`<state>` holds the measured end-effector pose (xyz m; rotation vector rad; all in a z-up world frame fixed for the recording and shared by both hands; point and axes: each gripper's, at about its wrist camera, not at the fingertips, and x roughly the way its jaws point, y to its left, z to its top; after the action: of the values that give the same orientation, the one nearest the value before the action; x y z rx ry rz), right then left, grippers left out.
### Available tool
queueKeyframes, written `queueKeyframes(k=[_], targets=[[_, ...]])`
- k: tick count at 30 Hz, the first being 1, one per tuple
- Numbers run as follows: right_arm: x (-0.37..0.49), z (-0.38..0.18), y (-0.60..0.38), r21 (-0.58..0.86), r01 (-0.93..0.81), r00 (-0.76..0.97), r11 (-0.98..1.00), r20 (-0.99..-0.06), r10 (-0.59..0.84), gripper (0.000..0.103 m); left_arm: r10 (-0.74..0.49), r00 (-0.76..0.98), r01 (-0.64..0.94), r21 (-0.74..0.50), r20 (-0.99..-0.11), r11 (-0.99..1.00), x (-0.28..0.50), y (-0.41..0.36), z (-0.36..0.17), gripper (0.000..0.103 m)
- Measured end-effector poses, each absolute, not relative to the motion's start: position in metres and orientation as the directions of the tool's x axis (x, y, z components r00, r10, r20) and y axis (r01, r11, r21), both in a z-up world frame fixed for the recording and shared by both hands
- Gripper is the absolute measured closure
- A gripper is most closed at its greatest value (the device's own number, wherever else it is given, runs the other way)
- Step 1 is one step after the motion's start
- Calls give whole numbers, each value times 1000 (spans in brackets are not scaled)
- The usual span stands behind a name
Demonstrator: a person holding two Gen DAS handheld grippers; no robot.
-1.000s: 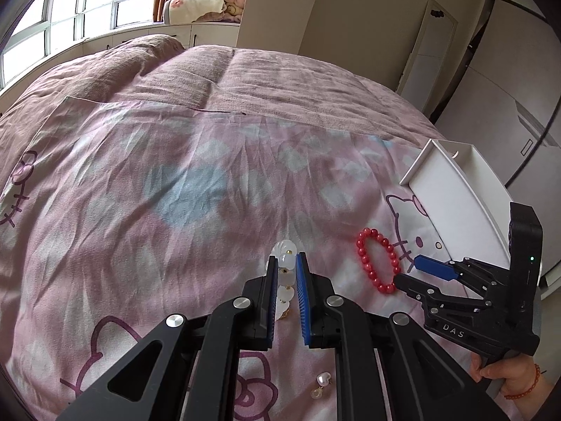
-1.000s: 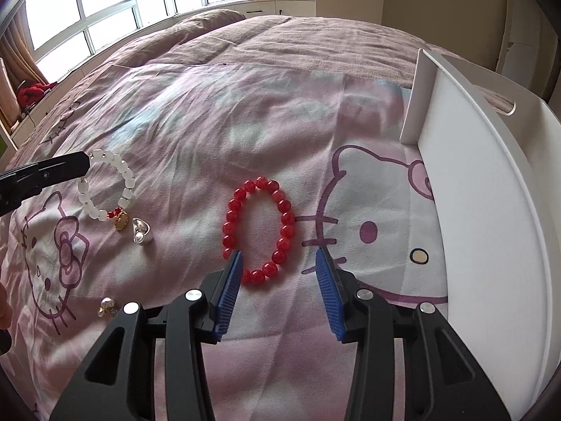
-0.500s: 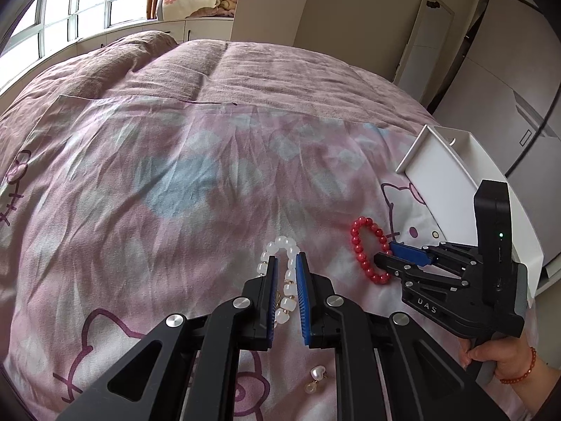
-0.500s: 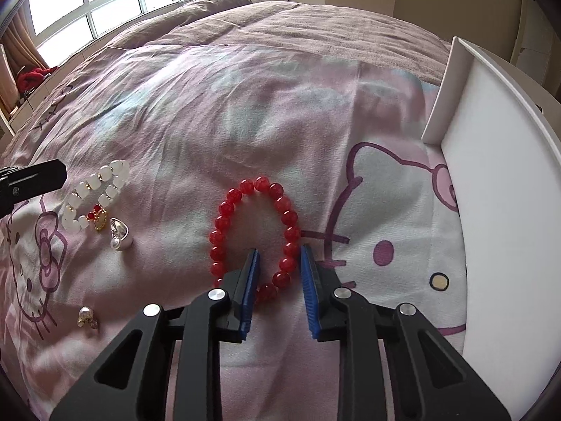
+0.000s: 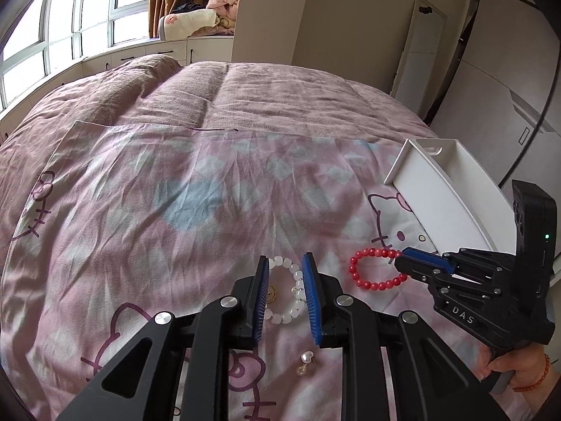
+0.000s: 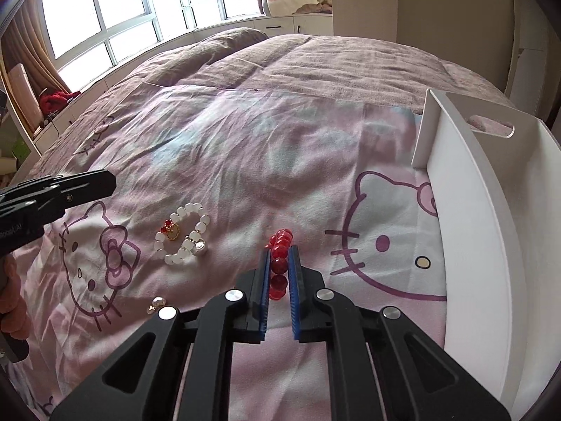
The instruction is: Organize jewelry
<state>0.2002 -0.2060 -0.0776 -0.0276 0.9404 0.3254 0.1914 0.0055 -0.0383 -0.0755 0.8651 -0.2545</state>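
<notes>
My left gripper (image 5: 285, 267) hovers over a white bead bracelet (image 5: 292, 293) with a gold charm. The bracelet lies loose on the pink cartoon bedcover (image 5: 175, 210). The jaws are opening and the pads do not touch the beads. In the right wrist view the white bracelet (image 6: 182, 236) lies flat, below and right of the left gripper (image 6: 105, 182). My right gripper (image 6: 280, 249) is shut on a red bead bracelet (image 6: 279, 263), which hangs lifted off the cover. The left wrist view shows the red bracelet (image 5: 371, 270) dangling from the right gripper (image 5: 401, 259), beside a white tray (image 5: 438, 193).
The white tray (image 6: 466, 217) stands on the bed's right side, its near wall tall. A small pearl earring (image 5: 305, 361) lies on the cover near the grippers, and shows as the pearl earring (image 6: 156, 304) in the other view. A hand (image 5: 519, 368) holds the right gripper's handle.
The right gripper shut on the red bracelet and lifted it off the cover. The left gripper, shut on the white bracelet before, has parted its pads and risen, leaving the bracelet on the bed.
</notes>
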Motion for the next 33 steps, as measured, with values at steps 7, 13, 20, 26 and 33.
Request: queueKeyframes(k=[7, 13, 20, 26, 33], targets=[[182, -28, -209, 121, -306, 614, 944, -733, 293, 93, -203, 524, 176, -128, -827, 976, 207, 1, -84, 73], [178, -3, -210, 159, -327, 632, 932, -697, 340, 93, -168, 466, 173, -97, -868, 980, 218, -5, -115, 69], [181, -1, -208, 175, -343, 628, 923, -688, 363, 93, -169, 478, 211, -74, -862, 975, 218, -12, -123, 88], [189, -9, -212, 195, -331, 619, 923, -693, 369, 93, -199, 518, 191, -114, -832, 975, 221, -5, -108, 88], [192, -4, -225, 196, -311, 639, 930, -681, 358, 93, -237, 599, 211, -135, -765, 968, 225, -8, -56, 88]])
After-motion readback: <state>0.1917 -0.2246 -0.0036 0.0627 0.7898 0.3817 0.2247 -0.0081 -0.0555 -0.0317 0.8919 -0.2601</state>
